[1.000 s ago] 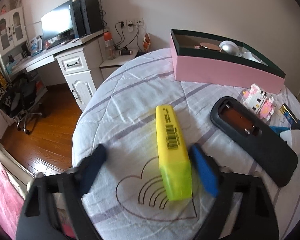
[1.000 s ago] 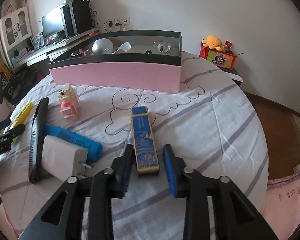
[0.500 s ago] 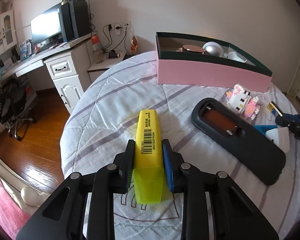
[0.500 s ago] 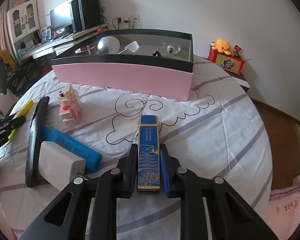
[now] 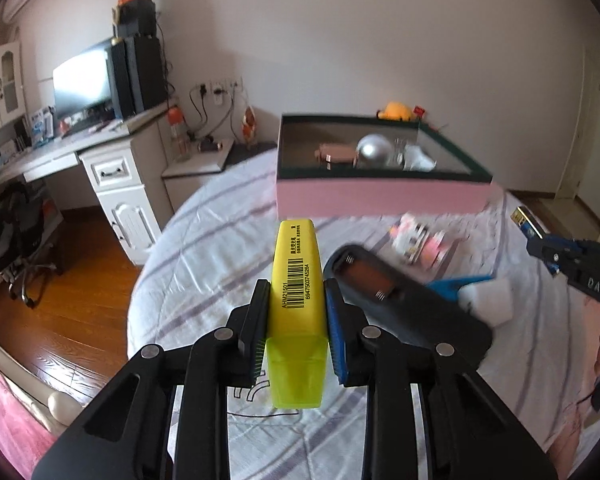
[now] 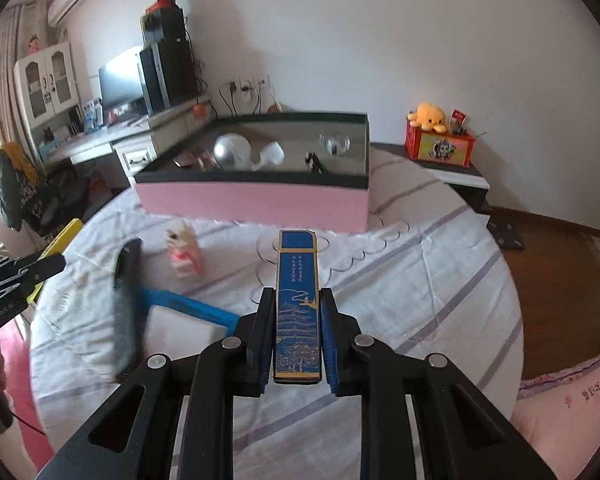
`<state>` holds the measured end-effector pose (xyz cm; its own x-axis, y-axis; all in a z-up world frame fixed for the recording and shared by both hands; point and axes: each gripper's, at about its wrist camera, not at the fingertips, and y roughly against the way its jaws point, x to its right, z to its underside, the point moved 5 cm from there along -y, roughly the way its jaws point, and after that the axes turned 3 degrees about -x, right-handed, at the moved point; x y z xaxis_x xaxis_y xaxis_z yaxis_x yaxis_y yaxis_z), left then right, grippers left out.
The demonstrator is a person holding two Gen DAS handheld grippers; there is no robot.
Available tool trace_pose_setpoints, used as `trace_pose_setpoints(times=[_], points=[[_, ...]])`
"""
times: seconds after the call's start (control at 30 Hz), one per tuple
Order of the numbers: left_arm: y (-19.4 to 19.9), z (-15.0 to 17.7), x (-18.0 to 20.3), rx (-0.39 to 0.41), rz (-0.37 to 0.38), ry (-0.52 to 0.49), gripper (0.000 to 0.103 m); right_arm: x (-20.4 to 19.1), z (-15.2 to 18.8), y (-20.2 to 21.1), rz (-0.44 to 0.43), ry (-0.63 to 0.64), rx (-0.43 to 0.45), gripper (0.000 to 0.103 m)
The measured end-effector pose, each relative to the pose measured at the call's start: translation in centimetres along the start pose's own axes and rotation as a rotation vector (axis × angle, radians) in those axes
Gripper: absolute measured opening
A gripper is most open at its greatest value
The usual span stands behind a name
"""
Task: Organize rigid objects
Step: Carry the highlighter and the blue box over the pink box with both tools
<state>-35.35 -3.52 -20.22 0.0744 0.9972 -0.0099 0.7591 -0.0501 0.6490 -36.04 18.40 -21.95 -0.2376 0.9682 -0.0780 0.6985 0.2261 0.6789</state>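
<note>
My left gripper point(image 5: 297, 304) is shut on a yellow highlighter point(image 5: 297, 280) and holds it above the bed, pointing toward the pink box point(image 5: 380, 196). My right gripper point(image 6: 296, 312) is shut on a flat blue case point(image 6: 297, 304) with a gold-line picture, also lifted and facing the pink box point(image 6: 256, 204). The open box holds a silver ball point(image 6: 231, 151) and other small items. On the quilt lie a long black tray point(image 5: 404, 300), a blue tube point(image 6: 188, 306), a white adapter point(image 5: 488, 300) and a pink block figure point(image 6: 183, 252).
The white striped quilt point(image 6: 420, 280) covers a round bed. A white desk with a monitor point(image 5: 88, 84) stands at the left. A bedside table with a red box and an orange plush point(image 6: 428, 118) is at the right. Wooden floor surrounds the bed.
Both grippers closed on their objects, the left on the highlighter and the right on the blue case, then lifted them off the quilt toward the pink box.
</note>
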Motion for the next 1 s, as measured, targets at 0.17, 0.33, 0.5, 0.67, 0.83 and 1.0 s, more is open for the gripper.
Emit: trace_pose_setpoints(times=[0.17,0.33,0.5,0.67,0.83,1.0], points=[[3.4,-1.8,1.4,0.086,-0.002,-0.012,0.026,-0.8,-1.1,3.0,-0.015,-0.015,0.072,0.021],[6.7,-3.2,2.3,0.159,-0.019,-0.033,0.026,-1.9,-2.0,5.4,-0.031,-0.006,0.123,0.021],[9.9,-4.2,2.4,0.234,-0.041,-0.022,0.026,-3.1,-2.6,7.7,-0.032,0.011,0.169,0.021],[12.1,-4.6,2.4,0.276,-0.049,-0.027,0.026,-4.3,-3.4,9.7,-0.026,0.033,0.219,0.021],[13.6,-4.7,2.2,0.305,-0.061,-0.025,0.027,-5.3,-4.0,11.1,-0.03,0.055,0.244,0.021],[13.9,-4.7,2.0,0.306,-0.068,-0.029,0.027,-5.8,-4.3,11.6,-0.025,0.07,0.258,0.021]])
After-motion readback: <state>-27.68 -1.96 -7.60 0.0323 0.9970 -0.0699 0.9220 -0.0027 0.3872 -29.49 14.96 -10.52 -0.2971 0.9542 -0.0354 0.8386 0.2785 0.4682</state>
